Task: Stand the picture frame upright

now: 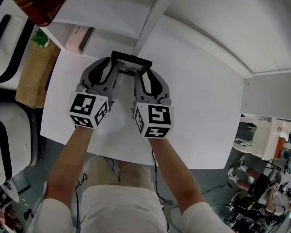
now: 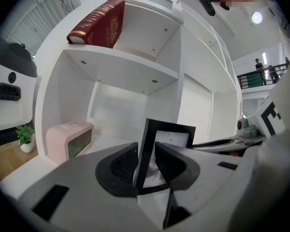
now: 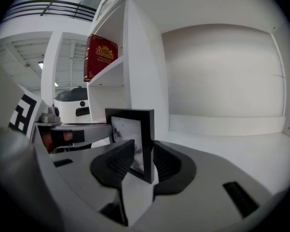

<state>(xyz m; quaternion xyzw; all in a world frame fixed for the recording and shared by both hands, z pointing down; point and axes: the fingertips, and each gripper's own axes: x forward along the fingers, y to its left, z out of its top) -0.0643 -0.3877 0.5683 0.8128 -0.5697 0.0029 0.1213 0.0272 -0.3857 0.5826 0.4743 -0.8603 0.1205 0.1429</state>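
A black picture frame [image 1: 131, 61] stands upright on the white desk [image 1: 203, 110], just in front of the shelf unit. My left gripper [image 1: 114, 66] holds its left edge and my right gripper [image 1: 141, 73] holds its right edge. In the left gripper view the frame [image 2: 166, 133] rises between the two dark pads of the left gripper [image 2: 146, 163], which press on its side bar. Seen from the right gripper view, the frame [image 3: 131, 123] stands between the pads of the right gripper [image 3: 142, 161], which close on its thick black edge. The frame's foot is hidden behind the jaws.
A white shelf unit [image 1: 150, 13] rises right behind the frame. A pink clock [image 2: 70, 139] sits in its lower left bay, and a red book [image 2: 99, 25] lies on the shelf above. A small green plant [image 1: 40, 38] stands on a wooden surface to the left.
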